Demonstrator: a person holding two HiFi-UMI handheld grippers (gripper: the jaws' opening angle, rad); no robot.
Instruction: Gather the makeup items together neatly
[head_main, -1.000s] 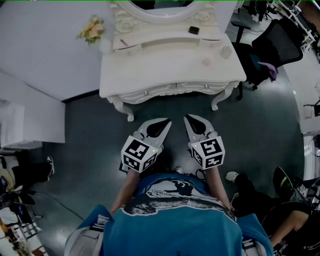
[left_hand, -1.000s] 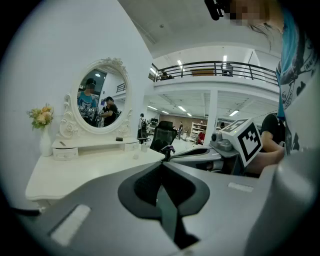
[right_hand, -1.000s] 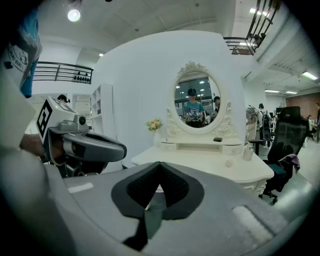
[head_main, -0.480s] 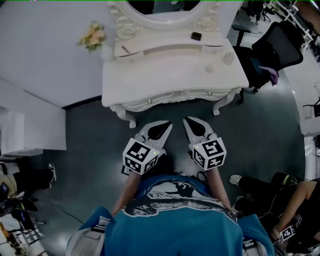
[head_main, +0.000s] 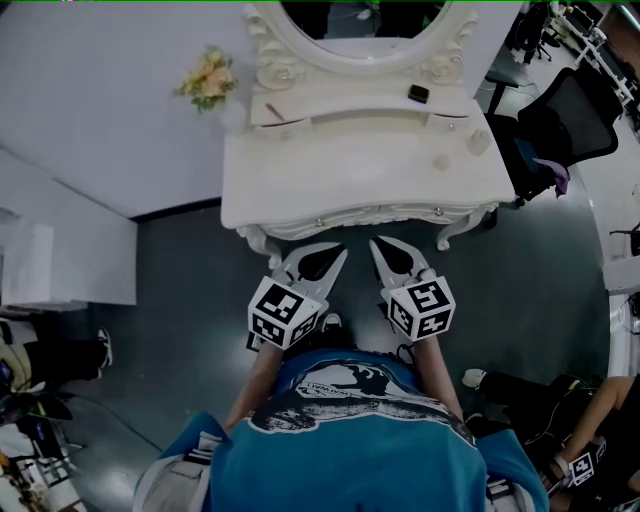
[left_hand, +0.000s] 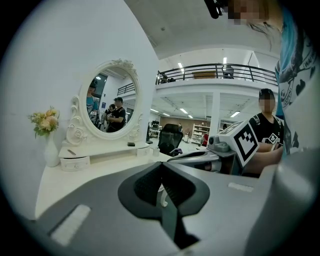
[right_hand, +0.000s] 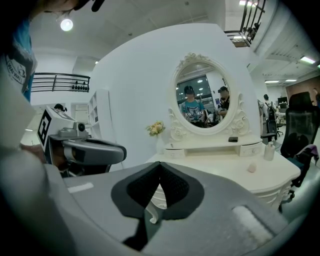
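Note:
A white dressing table (head_main: 350, 180) with an oval mirror stands just ahead of me. On its upper shelf lie a black compact (head_main: 418, 93) and a thin pencil (head_main: 272, 110). A small clear bottle (head_main: 478, 141) and a pink sponge (head_main: 441, 161) sit on the tabletop at the right. My left gripper (head_main: 338, 252) and right gripper (head_main: 376, 242) hover side by side over the floor, their tips at the table's front edge, both shut and empty. In the right gripper view the compact (right_hand: 233, 139), bottle (right_hand: 269, 150) and sponge (right_hand: 251, 168) lie beyond the shut jaws.
A vase of flowers (head_main: 208, 82) stands at the table's back left corner. A black office chair (head_main: 560, 120) with a purple cloth is right of the table. A white cabinet (head_main: 60, 260) is at the left, and a seated person (head_main: 560, 420) at the lower right.
The dressing table has come closer and lower in the head view, its front edge now meeting the gripper tips. Both grippers stay shut and side by side.

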